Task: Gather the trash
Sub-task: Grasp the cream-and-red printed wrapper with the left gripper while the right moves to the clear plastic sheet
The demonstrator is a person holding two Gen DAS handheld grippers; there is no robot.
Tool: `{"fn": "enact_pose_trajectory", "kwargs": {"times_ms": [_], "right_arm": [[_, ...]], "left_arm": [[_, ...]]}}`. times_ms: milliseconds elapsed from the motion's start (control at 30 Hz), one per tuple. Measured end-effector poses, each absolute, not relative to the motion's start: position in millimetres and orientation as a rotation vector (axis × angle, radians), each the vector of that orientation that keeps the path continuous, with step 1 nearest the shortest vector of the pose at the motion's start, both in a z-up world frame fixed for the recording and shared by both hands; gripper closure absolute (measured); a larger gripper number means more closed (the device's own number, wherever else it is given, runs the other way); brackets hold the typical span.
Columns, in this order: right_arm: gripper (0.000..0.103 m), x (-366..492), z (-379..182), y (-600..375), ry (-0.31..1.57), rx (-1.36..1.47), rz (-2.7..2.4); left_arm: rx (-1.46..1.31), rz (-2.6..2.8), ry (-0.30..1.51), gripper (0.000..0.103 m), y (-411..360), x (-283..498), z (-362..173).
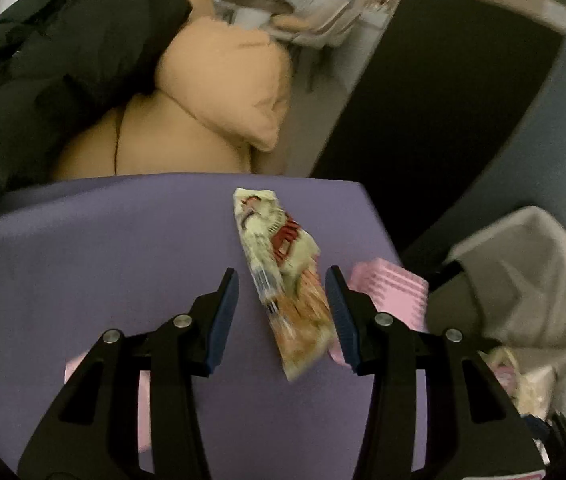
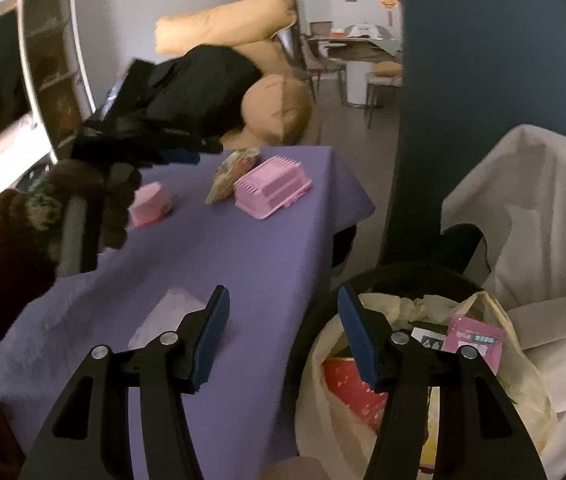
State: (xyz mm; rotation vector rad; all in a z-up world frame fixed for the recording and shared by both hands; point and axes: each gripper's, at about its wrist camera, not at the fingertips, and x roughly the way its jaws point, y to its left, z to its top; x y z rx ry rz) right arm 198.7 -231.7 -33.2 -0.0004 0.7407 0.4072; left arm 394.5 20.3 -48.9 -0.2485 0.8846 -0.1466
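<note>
A crumpled snack wrapper [image 1: 283, 276] lies on the purple tablecloth [image 1: 123, 248]. My left gripper [image 1: 283, 286] is open, its jaws on either side of the wrapper's near half, not closed on it. The same wrapper [image 2: 230, 178] shows in the right wrist view beside a pink basket [image 2: 273, 191], with the left gripper [image 2: 179, 152] above it. My right gripper [image 2: 283, 306] is open and empty over the table's near edge, next to a trash bin [image 2: 423, 344] lined with a pale bag holding a pink packet [image 2: 473, 338] and other trash.
A pink round container [image 2: 149, 204] sits left of the basket. A flat clear wrapper [image 2: 167, 316] lies near my right gripper. A tan sofa [image 1: 219, 92] with a black coat [image 1: 43, 60] stands behind the table. A white cloth [image 2: 531, 208] drapes beside the bin.
</note>
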Motion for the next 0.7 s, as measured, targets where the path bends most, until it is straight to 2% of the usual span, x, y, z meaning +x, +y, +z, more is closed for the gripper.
{"fn": "enact_pose_trajectory", "kwargs": {"times_ms": [200, 233, 300, 467, 700], "right_arm": [[0.049, 208, -35, -241, 0.761, 0.044, 0.412], [0.049, 208, -35, -241, 0.762, 0.041, 0.412], [0.049, 207, -37, -239, 0.768, 0.043, 0.417], [0.049, 199, -38, -228, 0.782, 0.054, 0.438], [0.049, 189, -45, -194, 0.838, 0.067, 0.492]], "left_arm": [[-0.259, -0.081, 1.002, 0.061, 19, 426, -78], [-0.271, -0.095, 0.999, 0.065, 21, 425, -80], [-0.277, -0.118, 0.993, 0.086, 21, 422, -81], [-0.261, -0.184, 0.937, 0.088, 25, 389, -57], [-0.246, -0.267, 0.888, 0.088, 45, 291, -27]]}}
